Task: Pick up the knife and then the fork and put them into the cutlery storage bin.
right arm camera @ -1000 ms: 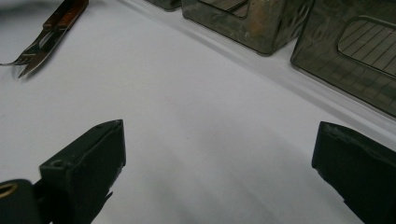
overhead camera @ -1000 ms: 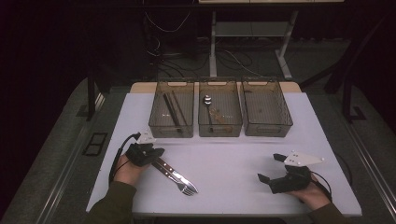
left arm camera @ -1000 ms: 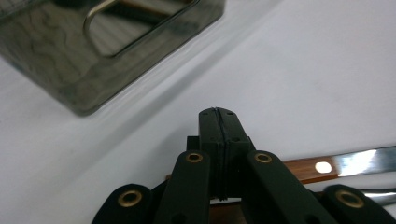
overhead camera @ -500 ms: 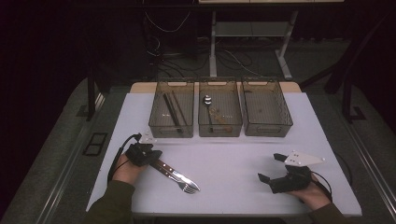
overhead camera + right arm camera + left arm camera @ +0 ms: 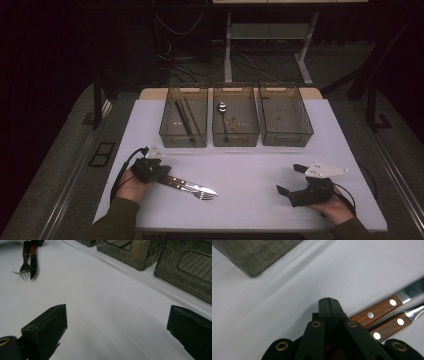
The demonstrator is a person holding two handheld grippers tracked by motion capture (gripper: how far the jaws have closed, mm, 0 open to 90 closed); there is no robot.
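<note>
Your left gripper [image 5: 159, 173] sits at about eight o'clock on the white table [image 5: 250, 165], its two black jaws pressed flat together with nothing between them. Just beside it, toward four o'clock in the left gripper view, lie a wooden-handled steel knife [image 5: 387, 305] and a wooden-handled steel fork [image 5: 398, 323], side by side and touching the table, handles riveted with silver pins. Your right gripper [image 5: 289, 181] rests at about four o'clock, jaws spread wide over bare tabletop. At twelve o'clock stand three smoky translucent plastic bins [image 5: 235, 135] in a row; the middle one holds a metal spoon [image 5: 221, 107]. No brand, label or writing can be read anywhere.
</note>
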